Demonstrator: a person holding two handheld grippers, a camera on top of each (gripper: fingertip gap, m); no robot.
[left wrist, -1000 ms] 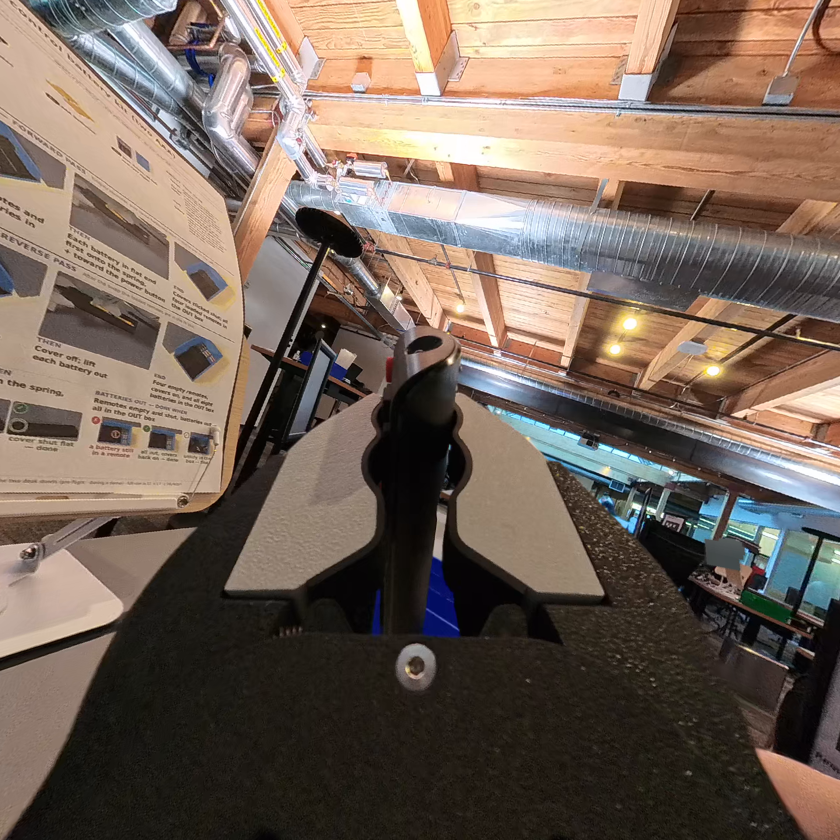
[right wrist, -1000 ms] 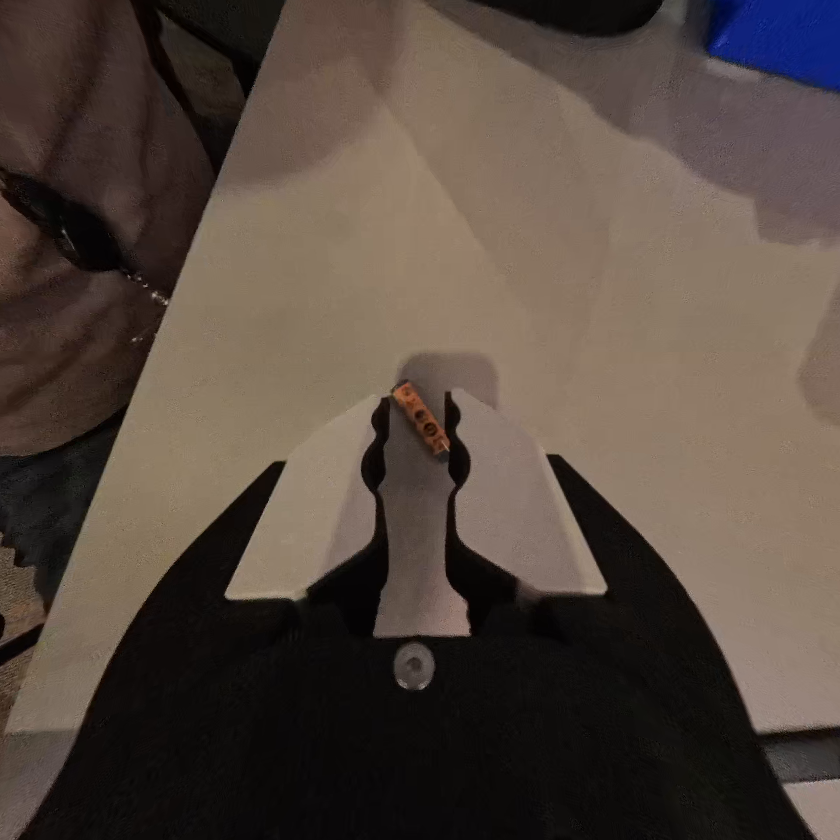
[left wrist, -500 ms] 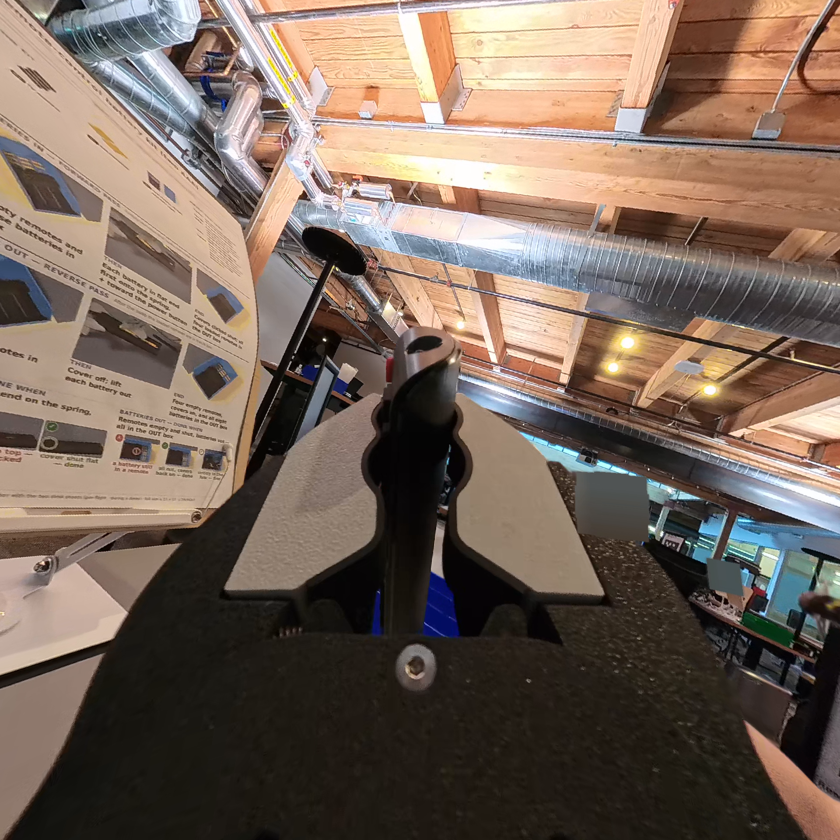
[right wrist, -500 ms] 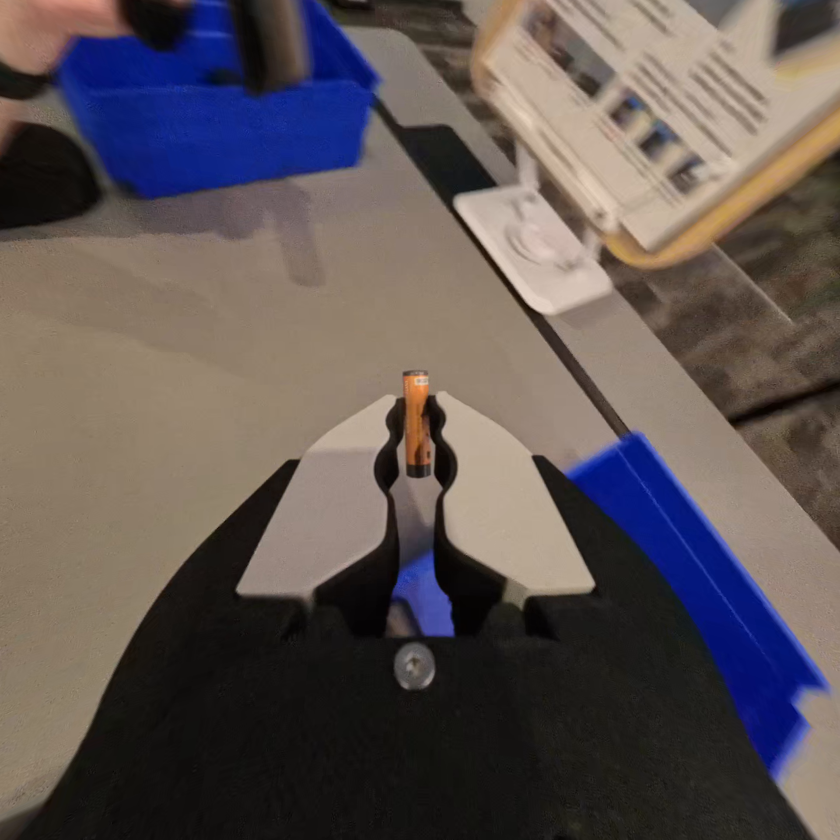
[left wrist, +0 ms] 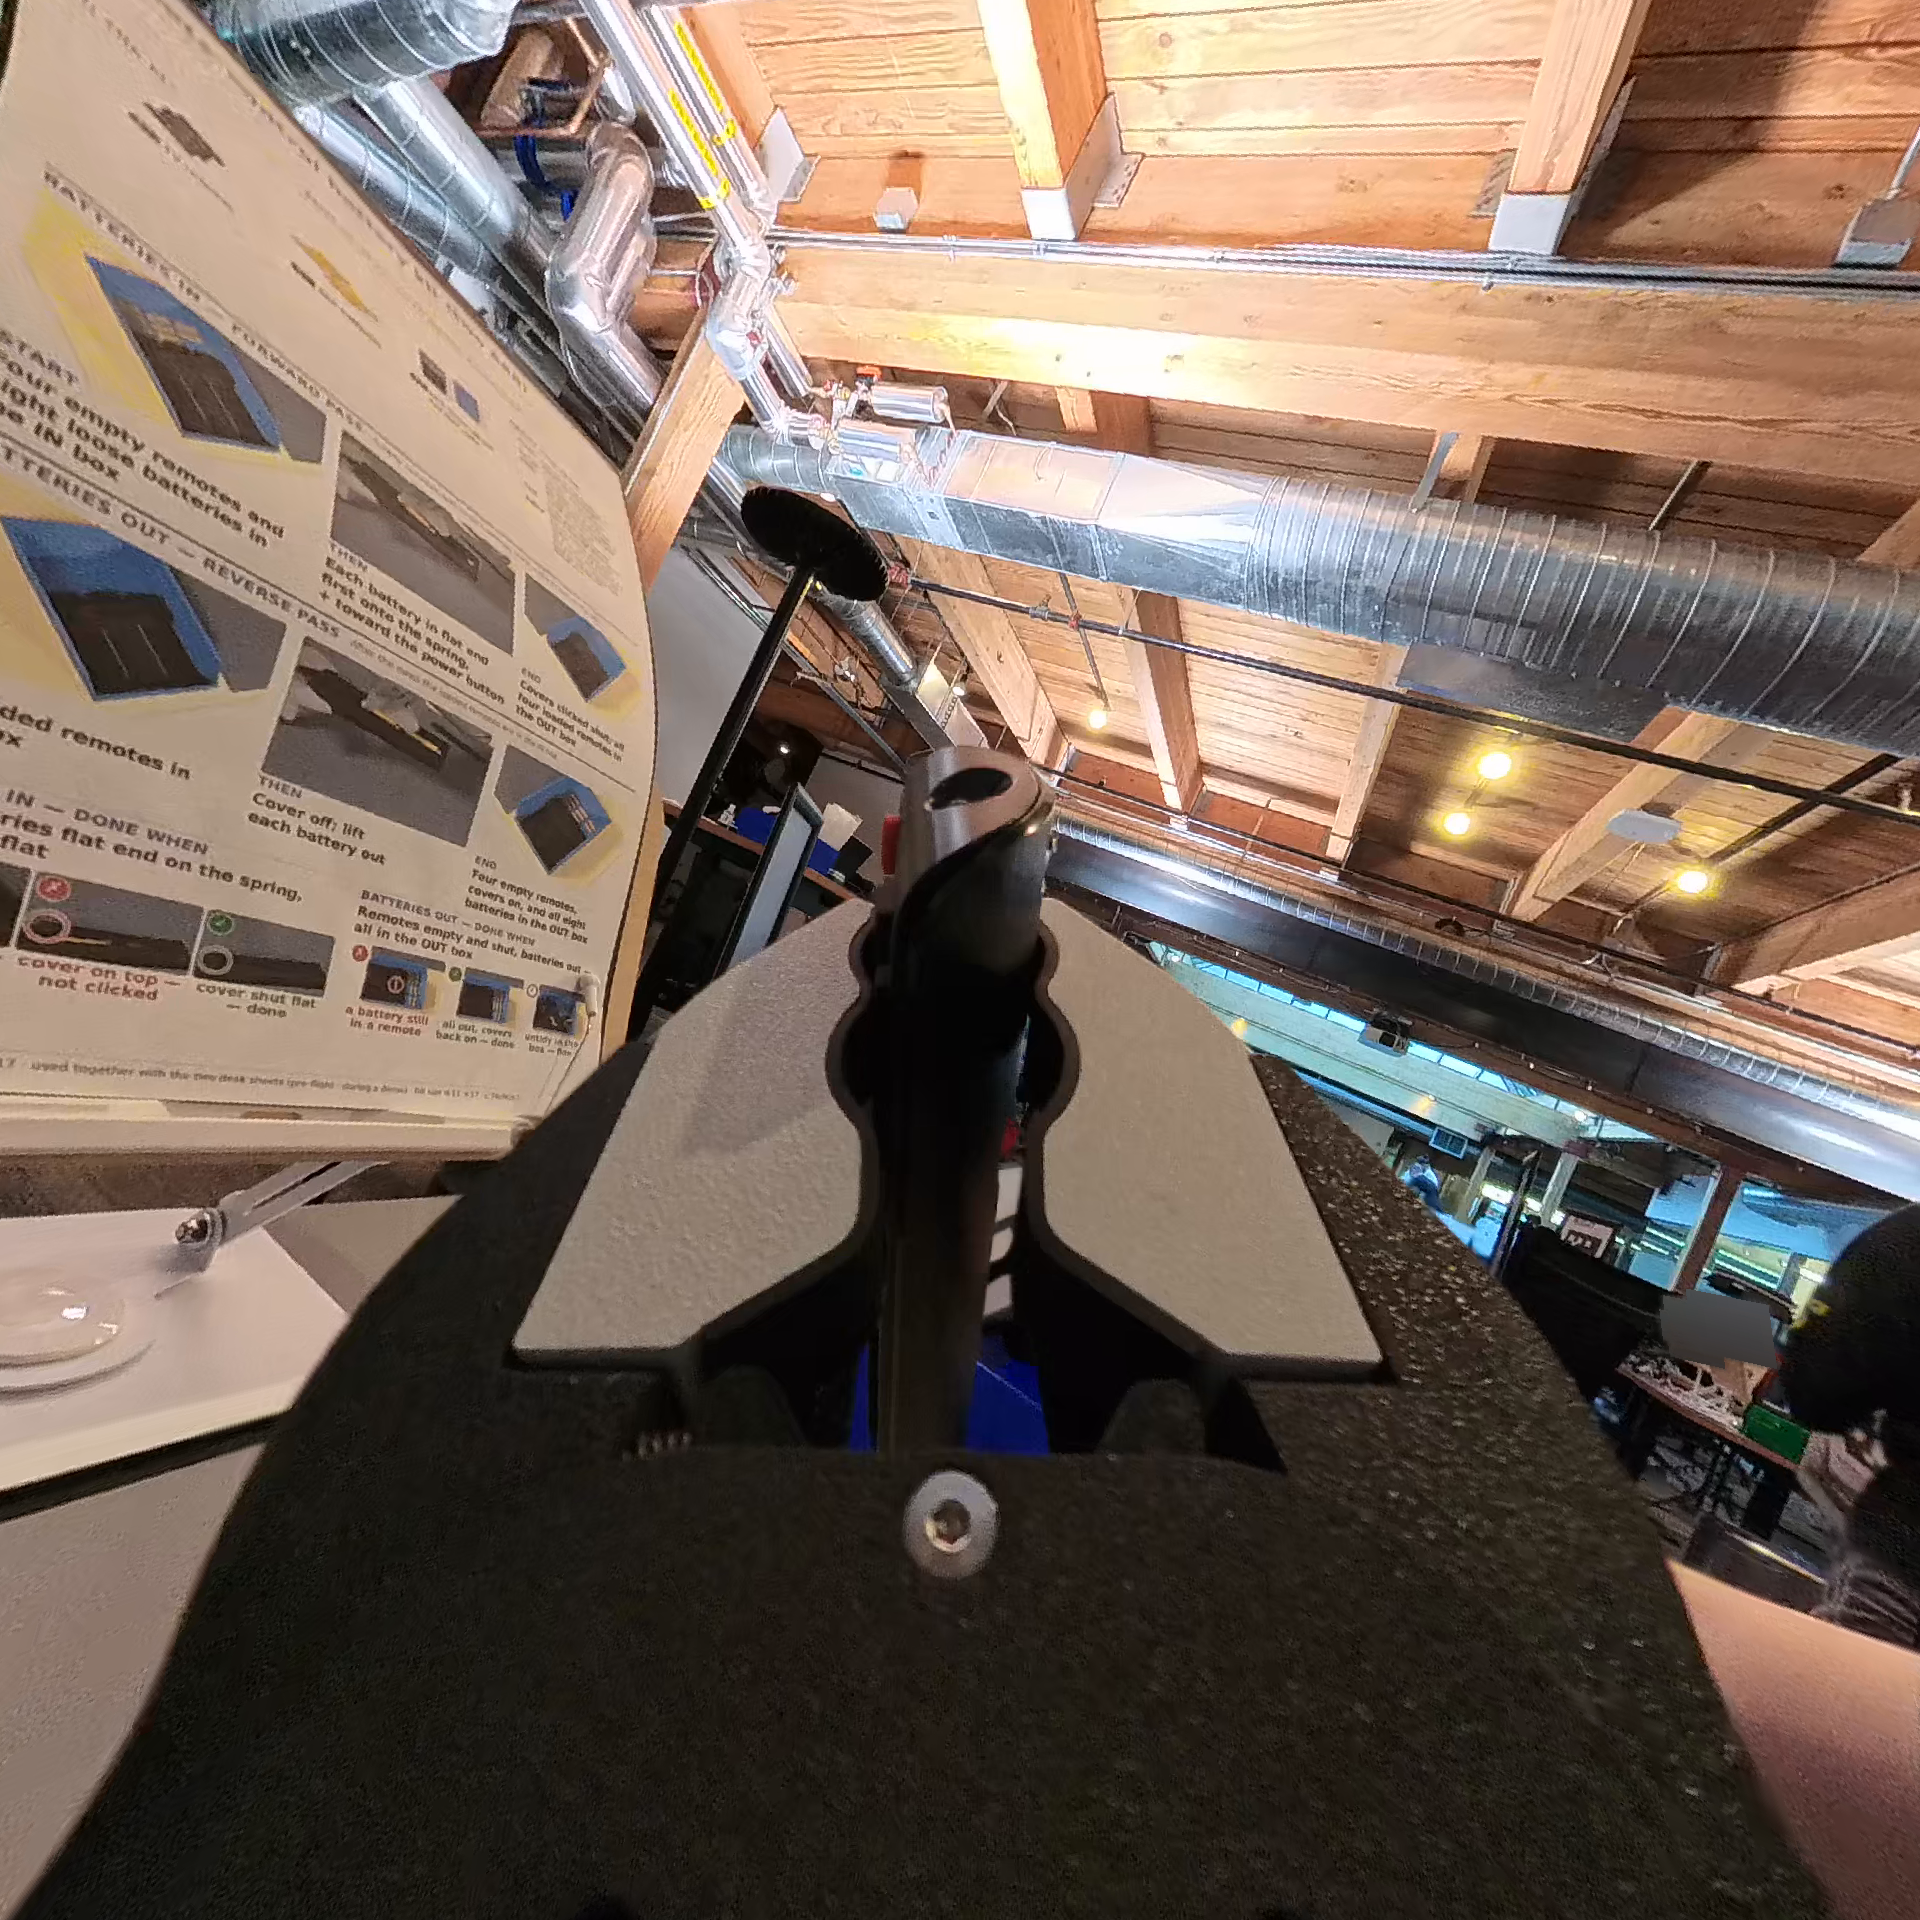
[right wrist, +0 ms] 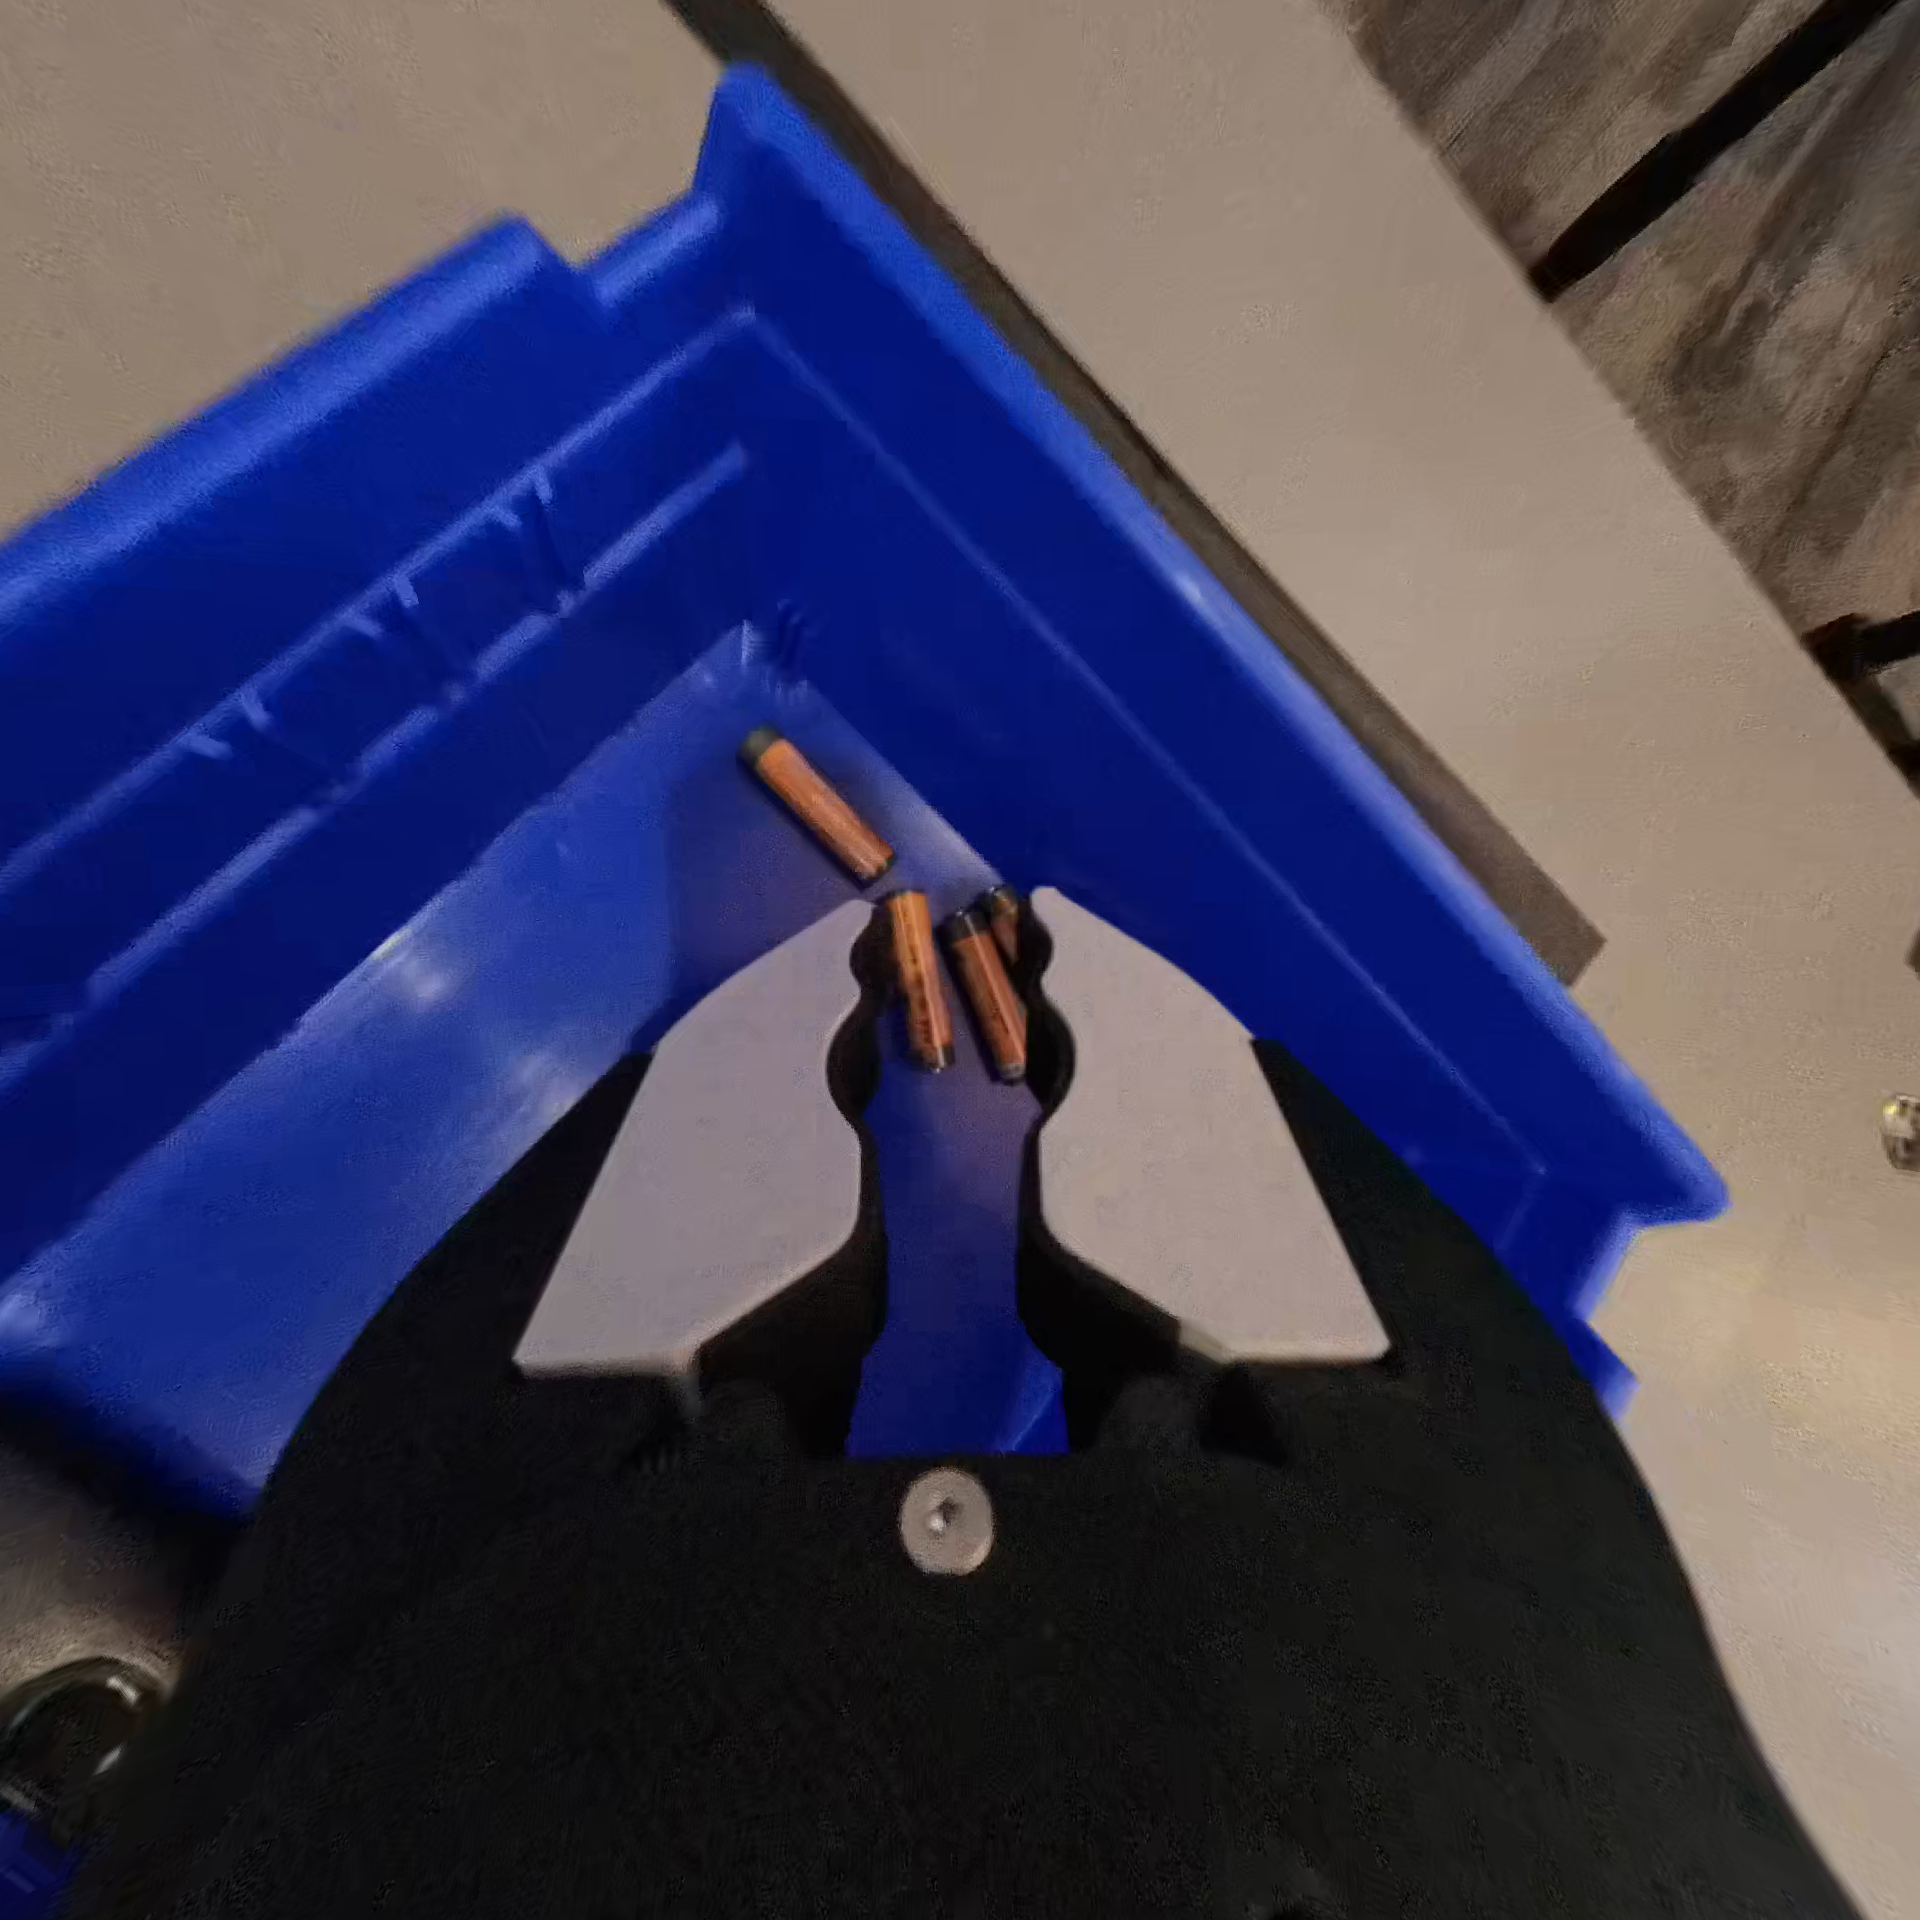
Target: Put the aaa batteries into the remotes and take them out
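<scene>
Batteries lie loose on the floor of a blue bin, four in view: one just ahead of the tips of the right gripper near the bin's far corner, and three seen in the gap between its fingers, the rightmost partly hidden by the right finger. That gripper hangs over the bin with its jaws spread and nothing pinched between them; the picture is blurred, so whether the nearest battery touches a finger cannot be told. The left gripper points up toward the wooden ceiling and is pressed tight on a black remote, which stands upright between its fingers, its top end rising past the tips. A printed instruction sheet on a stand leans to that gripper's left. Judging by this, the work looks to be in its taking-out half: several cells already rest in the bin. Whether the held remote is empty, and whether its cover is back on, cannot be seen from here, nor how many other remotes remain.
</scene>
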